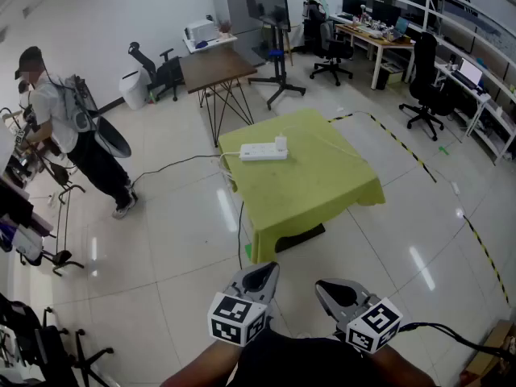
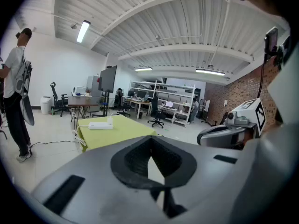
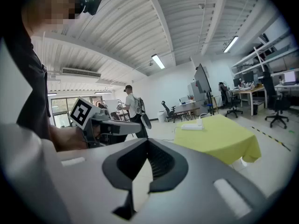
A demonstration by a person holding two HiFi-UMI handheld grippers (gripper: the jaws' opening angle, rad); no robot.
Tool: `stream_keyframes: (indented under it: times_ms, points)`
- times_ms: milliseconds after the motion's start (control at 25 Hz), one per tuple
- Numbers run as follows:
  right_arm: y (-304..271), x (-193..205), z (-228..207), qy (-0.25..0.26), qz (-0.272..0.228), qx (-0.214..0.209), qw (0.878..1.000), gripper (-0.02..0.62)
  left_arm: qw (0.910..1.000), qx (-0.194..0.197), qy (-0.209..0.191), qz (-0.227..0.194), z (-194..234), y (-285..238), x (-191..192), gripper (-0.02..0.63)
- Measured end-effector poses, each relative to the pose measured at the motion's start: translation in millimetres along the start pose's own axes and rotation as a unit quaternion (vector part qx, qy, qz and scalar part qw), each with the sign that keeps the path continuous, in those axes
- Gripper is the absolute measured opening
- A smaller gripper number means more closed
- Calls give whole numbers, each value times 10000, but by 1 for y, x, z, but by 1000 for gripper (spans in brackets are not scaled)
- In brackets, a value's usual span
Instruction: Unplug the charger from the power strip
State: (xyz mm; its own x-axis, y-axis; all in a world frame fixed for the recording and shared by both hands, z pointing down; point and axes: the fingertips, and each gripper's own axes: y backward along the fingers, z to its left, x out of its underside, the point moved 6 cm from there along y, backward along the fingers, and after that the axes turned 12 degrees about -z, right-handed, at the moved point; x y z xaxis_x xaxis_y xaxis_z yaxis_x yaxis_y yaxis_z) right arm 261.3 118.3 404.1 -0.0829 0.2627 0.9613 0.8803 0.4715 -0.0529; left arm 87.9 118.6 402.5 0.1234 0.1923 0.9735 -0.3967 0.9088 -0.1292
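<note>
Both grippers sit right under my head cam, close to my body. Left gripper (image 1: 260, 279) and right gripper (image 1: 337, 293) are side by side, noses forward and tipped a little down, marker cubes toward me. Both are clenched, tips meeting, with nothing between the jaws; each gripper view shows only floor through the gap.

The step is the approach, and no contact has been made. The charger (image 1: 280, 143) is plugged upright into the right end of the white power strip (image 1: 260, 152). The strip lies on the far-left part of the table (image 1: 330, 196) with the green cloth, well apart from me across open floor. Its white cord (image 1: 228, 156) drops off the table's left edge.

Next as I judge it: close in, open both jaws, pin the strip with the left and grip the charger body with the right. Then pull straight up so the strip doesn't lift along.
</note>
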Motion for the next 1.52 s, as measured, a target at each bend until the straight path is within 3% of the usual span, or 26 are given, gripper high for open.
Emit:
stream_keyframes:
  times_ms: [480,920,1200,1520]
  points:
    - [-32,4,-8,-177,122,17,9998,3,9998,-143,56,161,32,-4,3,6]
    - [-122,0,-27,-93,380,114,9992,3,9996,-86,200,193,117,-39,-8,6]
    - [-203,-20,-49,62,274,506,9983,3,9997,157,178,50,196,-63,-31,6]
    - [-284,-30,-86,300,41,1393,9898,14,9986,486,-127,138,275,-78,-43,6]
